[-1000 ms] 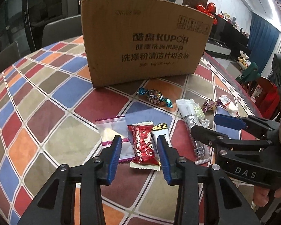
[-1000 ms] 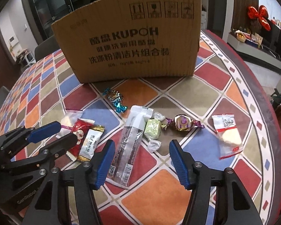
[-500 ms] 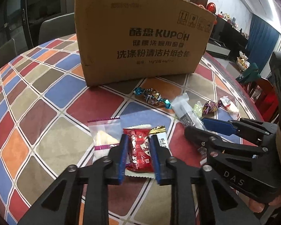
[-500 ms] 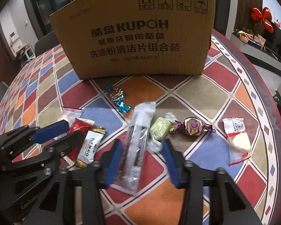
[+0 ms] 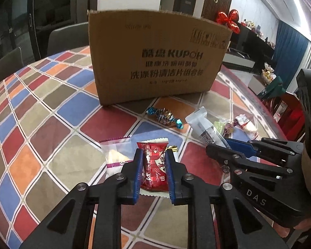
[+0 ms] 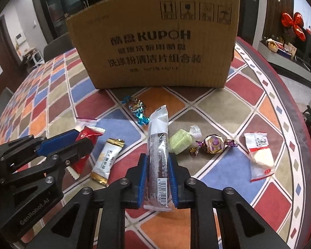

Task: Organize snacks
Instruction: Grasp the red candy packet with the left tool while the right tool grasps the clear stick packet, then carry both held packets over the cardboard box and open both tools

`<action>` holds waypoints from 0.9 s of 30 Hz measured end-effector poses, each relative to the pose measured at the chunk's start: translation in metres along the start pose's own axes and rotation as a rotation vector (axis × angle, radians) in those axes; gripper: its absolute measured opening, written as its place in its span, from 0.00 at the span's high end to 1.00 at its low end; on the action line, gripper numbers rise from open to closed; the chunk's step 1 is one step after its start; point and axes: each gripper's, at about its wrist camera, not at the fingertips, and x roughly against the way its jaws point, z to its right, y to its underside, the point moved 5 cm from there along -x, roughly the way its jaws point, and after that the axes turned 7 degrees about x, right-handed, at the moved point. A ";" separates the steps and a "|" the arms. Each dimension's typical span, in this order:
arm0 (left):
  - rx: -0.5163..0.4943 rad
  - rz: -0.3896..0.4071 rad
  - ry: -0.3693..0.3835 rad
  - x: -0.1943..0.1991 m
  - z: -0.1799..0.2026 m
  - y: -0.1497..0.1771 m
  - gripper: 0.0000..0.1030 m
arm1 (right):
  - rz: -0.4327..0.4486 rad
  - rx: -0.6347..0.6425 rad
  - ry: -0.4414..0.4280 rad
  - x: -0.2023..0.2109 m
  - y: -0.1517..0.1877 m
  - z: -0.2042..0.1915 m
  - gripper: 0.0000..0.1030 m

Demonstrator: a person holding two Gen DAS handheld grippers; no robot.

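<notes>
1. Your left tongs [image 5: 154, 168] pinched the red candy packet [image 5: 154, 164], blue pads pressed on both its sides, the packet low over the patchwork surface [image 5: 51, 124].
2. Your right tongs [image 6: 158, 178] were closing on the long clear snack bar [image 6: 158, 151]; its barcode end sat between the pads, which touched its edges.
3. Only the right wrist view showed the white gold-ended candy [image 6: 107, 159] in full, just beside the red packet; the left view gave just its gold tip beside the right pad.
4. The right view also showed clearly the green candy [image 6: 179, 141], the purple-and-gold twist candy [image 6: 214, 144] and the clear pouch with a white sweet [image 6: 260, 155] near the rim; the left view crowded these small behind the bar.
5. Only the left view showed the purple-edged clear pouch [image 5: 116, 155] whole, touching the left pad's outer side.
6. Both views showed the blue foil candy [image 5: 164, 116] lying between the snacks and the cardboard box [image 5: 155, 62].
7. Both tongs pointed steeply down toward the surface, side by side and near each other, each visible at the edge of the other's view.
</notes>
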 end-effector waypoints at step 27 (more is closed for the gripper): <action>-0.101 0.329 -0.001 0.112 0.032 -0.113 0.79 | 0.343 0.064 -0.004 0.126 -0.093 0.007 0.80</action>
